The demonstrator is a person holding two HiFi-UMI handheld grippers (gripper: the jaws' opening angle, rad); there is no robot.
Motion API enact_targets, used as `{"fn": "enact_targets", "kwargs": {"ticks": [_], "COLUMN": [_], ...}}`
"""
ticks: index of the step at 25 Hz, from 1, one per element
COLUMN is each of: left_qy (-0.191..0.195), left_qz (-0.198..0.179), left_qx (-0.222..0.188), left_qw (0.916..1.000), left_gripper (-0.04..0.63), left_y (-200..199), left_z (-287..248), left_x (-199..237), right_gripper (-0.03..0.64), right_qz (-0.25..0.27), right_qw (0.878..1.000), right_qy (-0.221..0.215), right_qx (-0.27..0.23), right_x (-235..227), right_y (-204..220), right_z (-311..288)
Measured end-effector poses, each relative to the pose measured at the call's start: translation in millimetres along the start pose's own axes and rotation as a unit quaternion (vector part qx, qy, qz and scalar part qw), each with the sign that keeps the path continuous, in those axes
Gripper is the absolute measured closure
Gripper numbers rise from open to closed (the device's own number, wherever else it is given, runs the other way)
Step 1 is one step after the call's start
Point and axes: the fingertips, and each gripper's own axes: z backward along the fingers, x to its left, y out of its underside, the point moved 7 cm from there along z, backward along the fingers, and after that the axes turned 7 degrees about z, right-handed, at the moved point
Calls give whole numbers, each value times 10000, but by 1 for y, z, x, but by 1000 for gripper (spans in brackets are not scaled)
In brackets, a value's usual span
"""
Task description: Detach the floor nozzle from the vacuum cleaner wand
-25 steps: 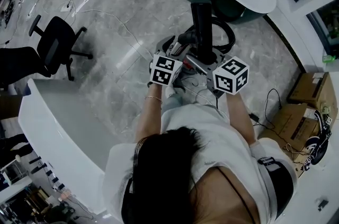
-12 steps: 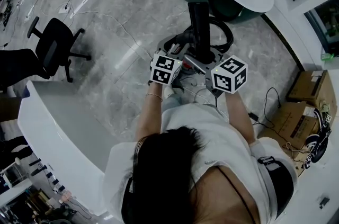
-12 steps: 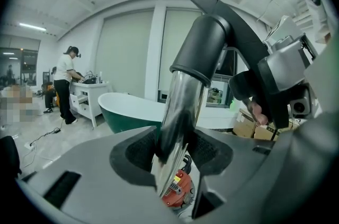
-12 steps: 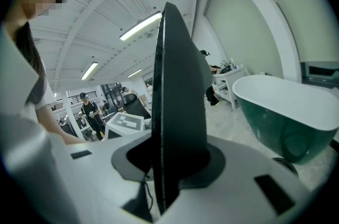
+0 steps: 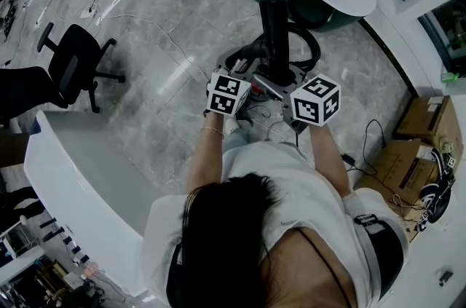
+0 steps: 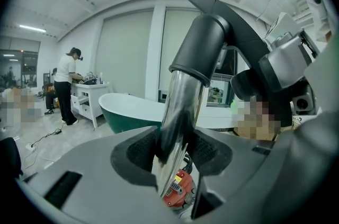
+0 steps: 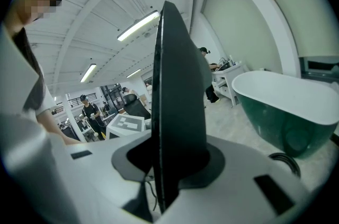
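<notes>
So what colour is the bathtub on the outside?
Dark green outside, white inside; the bathtub shows best in the right gripper view.

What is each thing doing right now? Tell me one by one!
left gripper, jaws just closed further, shut on the wand
right gripper, shut on the floor nozzle
wand, held, nozzle end up
floor nozzle, joined to the wand, not yet off
office chair, upright, nobody in it
</notes>
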Motion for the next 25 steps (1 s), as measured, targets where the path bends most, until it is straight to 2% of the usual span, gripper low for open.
{"fn": "enact_targets", "kwargs": {"ticks": [25], "left_qy": [26], "left_qz": [-75], "left_qx": [-72], "left_qw": [9999], "left_gripper": [433], "left_y": [5], "left_z": [-1], "left_x": [-3], "right_gripper": [506], "right_qz": [-914], "right_qw": [9946], "right_qy": [-363], "right_qx": [333], "right_x": [-1], "right_y": [-15], "right_z": [8]}}
